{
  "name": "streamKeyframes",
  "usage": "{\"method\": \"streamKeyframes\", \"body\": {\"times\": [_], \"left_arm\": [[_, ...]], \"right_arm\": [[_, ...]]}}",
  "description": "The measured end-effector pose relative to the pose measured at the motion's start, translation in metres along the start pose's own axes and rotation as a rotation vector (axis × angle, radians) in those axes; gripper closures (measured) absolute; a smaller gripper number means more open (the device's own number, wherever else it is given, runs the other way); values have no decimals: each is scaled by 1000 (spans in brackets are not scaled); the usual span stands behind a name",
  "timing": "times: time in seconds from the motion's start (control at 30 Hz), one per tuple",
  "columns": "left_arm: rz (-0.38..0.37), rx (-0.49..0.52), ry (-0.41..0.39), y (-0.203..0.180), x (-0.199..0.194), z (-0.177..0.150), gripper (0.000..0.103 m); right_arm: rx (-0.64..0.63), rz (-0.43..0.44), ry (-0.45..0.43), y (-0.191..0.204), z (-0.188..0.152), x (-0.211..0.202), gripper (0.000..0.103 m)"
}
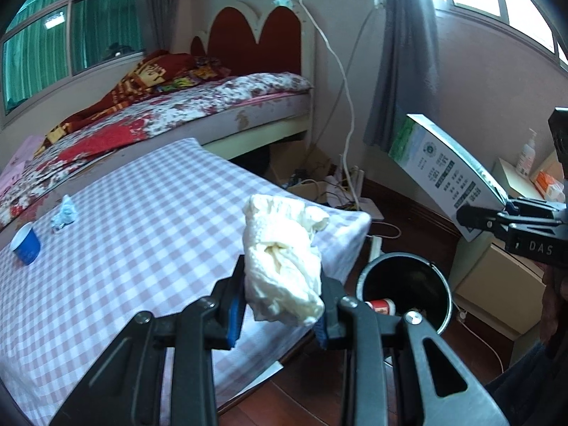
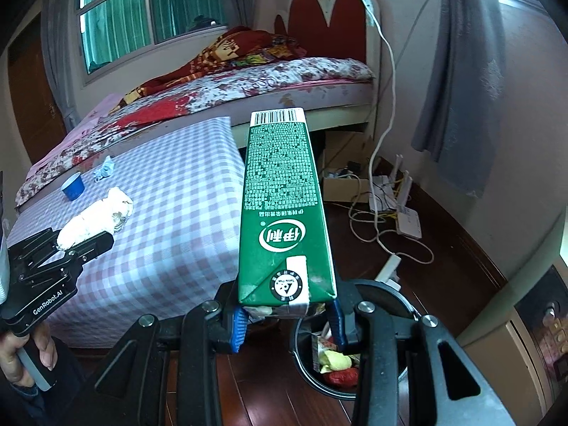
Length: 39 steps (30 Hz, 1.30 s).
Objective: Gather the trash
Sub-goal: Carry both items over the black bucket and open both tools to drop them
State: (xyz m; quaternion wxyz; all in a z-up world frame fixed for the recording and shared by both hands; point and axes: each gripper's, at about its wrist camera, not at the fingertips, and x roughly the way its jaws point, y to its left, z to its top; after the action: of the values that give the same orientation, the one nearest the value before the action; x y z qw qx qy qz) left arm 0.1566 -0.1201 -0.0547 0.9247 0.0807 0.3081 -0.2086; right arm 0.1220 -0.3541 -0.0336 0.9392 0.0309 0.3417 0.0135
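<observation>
fingers of the left gripper [image 1: 282, 314] pinch a crumpled white tissue wad [image 1: 284, 259]; fingers of the right gripper [image 2: 289, 325] clamp a tall green milk carton [image 2: 284, 209] with a barcode end. both hang just beside the round black bin [image 1: 404, 284]. a blue paper cup [image 1: 25, 245] and a blue scrap [image 1: 64, 212] lie on the checked surface [image 1: 142, 234], well apart from the bin.

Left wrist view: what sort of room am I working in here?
Most likely a bedroom at home: a bed with a red padded headboard, curtained windows, and a checked low surface beside a black trash bin.
</observation>
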Motion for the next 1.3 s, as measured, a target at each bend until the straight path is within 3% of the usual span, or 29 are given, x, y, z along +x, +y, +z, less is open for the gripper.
{"method": "streamKeyframes", "body": {"times": [0.8,1.3], "left_arm": [[-179,106,110,-88,46,-10,71],[-339,130,280,-134,103,-24,71]], "right_arm": [[102,-80,77,-65,-47,2,64],[112,-117,232,-106,-93,25,64]]}}
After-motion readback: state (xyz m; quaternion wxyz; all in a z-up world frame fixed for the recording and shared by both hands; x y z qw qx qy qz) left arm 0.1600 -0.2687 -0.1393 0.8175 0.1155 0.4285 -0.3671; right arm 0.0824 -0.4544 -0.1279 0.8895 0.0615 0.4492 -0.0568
